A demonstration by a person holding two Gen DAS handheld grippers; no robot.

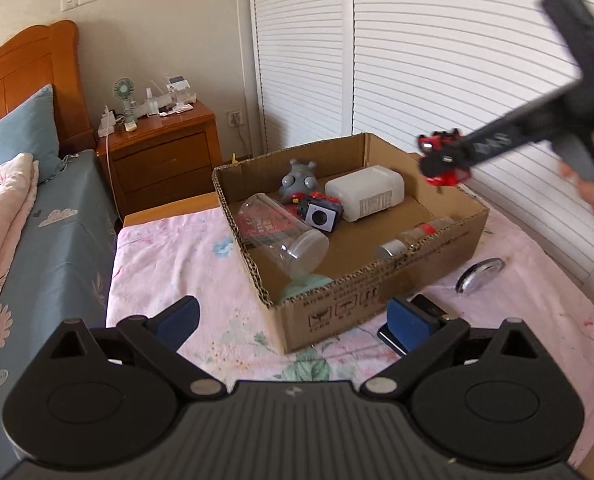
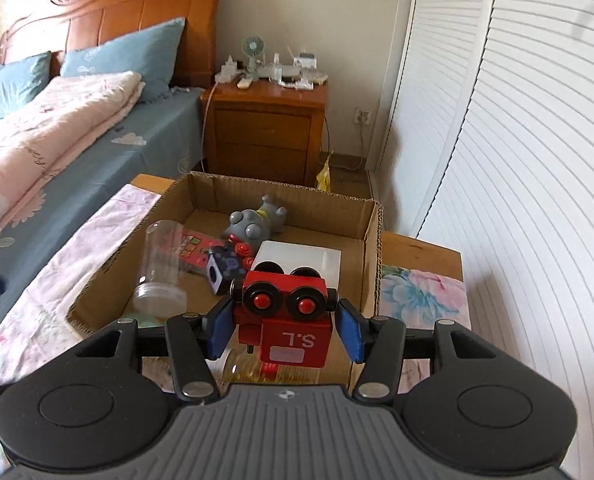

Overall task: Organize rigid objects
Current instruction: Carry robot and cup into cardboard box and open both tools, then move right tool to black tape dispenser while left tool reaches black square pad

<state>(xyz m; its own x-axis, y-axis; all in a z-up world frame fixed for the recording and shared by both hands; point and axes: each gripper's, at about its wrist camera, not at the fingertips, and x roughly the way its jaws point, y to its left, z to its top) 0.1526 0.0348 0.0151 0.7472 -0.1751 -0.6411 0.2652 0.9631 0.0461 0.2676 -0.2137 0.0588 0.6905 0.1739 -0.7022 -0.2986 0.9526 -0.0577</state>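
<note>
Holding red toy robot [image 2: 285,312] rigid, light, clamped at flat sides in right gripper [image 2: 285,330] over cardboard box [image 2: 371,236]; left gripper [image 1: 293,320] wide, empty.

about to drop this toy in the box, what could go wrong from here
1. The right tool grips the red toy robot only at its sides, so it may tilt or slip before it is over the cardboard box.
2. The box is already crowded: released here, the toy could land on the white bottle or the clear jar.
</note>
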